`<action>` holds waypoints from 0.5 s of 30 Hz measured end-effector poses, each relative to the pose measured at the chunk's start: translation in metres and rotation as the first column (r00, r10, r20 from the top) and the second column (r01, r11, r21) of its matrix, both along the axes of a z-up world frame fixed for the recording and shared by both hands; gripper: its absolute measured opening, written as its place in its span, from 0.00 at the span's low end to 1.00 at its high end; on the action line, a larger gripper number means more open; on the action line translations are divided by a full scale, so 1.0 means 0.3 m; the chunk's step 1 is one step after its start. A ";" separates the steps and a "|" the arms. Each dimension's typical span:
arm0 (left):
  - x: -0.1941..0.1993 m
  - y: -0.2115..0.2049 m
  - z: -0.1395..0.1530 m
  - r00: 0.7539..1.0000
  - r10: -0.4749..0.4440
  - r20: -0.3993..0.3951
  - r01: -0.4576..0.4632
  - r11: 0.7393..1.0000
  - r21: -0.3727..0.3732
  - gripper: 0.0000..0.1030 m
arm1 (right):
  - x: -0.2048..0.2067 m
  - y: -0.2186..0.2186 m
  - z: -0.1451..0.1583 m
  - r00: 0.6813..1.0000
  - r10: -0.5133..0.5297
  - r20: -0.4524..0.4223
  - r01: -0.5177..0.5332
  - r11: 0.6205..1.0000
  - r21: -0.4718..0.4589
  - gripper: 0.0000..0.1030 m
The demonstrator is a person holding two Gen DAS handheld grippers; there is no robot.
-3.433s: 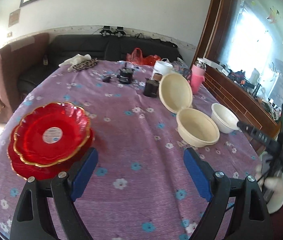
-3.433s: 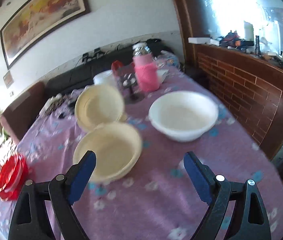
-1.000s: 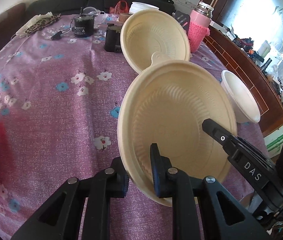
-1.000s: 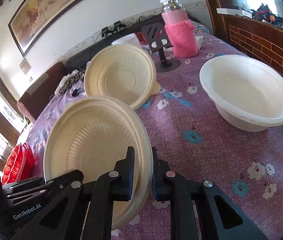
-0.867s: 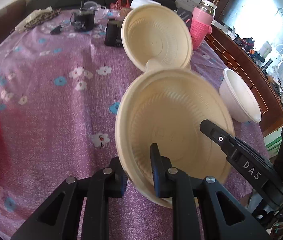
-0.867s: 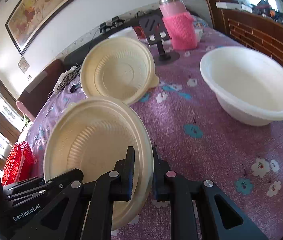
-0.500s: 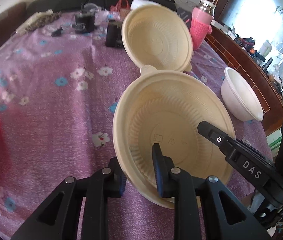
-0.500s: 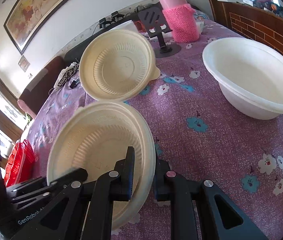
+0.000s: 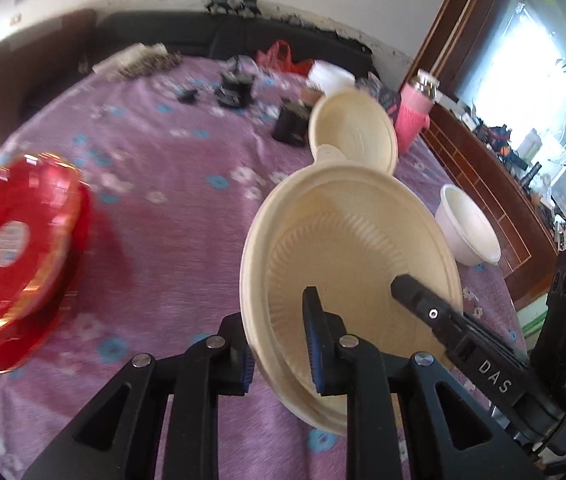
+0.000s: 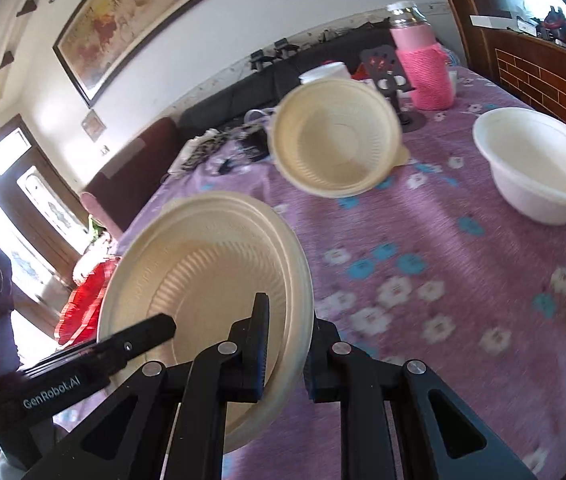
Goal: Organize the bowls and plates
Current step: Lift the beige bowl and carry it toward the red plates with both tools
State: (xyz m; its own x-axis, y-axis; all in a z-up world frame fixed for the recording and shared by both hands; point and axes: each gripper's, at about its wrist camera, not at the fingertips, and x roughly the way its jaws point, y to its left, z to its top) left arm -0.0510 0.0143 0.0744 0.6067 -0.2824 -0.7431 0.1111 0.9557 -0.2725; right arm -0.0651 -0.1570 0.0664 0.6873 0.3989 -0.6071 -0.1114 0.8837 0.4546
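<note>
Both grippers hold one cream bowl (image 9: 355, 248), lifted above the purple flowered tablecloth (image 9: 187, 216). My left gripper (image 9: 279, 344) is shut on its left rim. My right gripper (image 10: 287, 340) is shut on its right rim (image 10: 299, 280); the right gripper's finger also shows in the left wrist view (image 9: 435, 312). A second cream bowl (image 9: 353, 136) leans tilted further back; it also shows in the right wrist view (image 10: 337, 140). A white bowl (image 10: 539, 164) sits at the right. A stack of red plates (image 9: 15, 252) lies at the left.
A pink-sleeved bottle (image 10: 423, 68), a black phone stand (image 10: 387, 76), a white container (image 9: 331, 78) and small dark items (image 9: 235, 84) crowd the far end. A brick-patterned wooden cabinet (image 10: 543, 68) runs along the right. A dark sofa (image 9: 171, 36) stands behind the table.
Both grippers have lifted the held cream bowl up and back from the table. The views have pulled away, so the red plates and far table show again.
</note>
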 end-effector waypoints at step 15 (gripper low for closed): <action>-0.213 0.275 0.131 0.973 0.139 0.187 -0.148 0.988 0.034 0.20 | -0.075 0.317 0.147 0.991 0.114 0.074 -0.108 0.991 -0.079 0.16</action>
